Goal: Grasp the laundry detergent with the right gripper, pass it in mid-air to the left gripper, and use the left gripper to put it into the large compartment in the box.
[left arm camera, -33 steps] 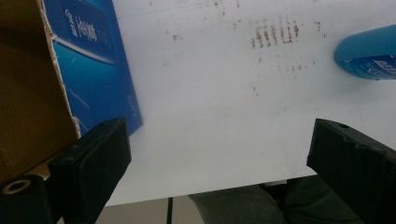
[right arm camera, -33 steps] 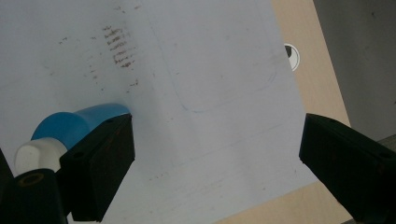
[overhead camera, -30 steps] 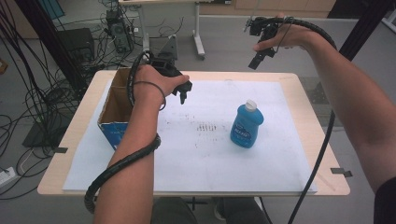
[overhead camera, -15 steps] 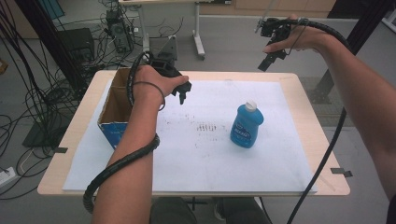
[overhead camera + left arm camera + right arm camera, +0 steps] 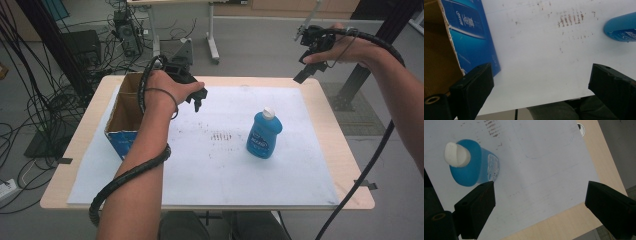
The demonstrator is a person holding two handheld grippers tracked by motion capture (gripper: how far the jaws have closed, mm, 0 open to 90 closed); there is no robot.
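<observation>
Right now I have the left gripper hovering just beside the open cardboard box, jaws spread wide with nothing between them. From its own camera I see the box's blue printed side up close, which overhead is mostly hidden by my arm. My right gripper hangs past the table's far right corner, jaws also wide and empty. Its camera looks down on the blue bottle and white cap, standing upright on the white sheet
</observation>
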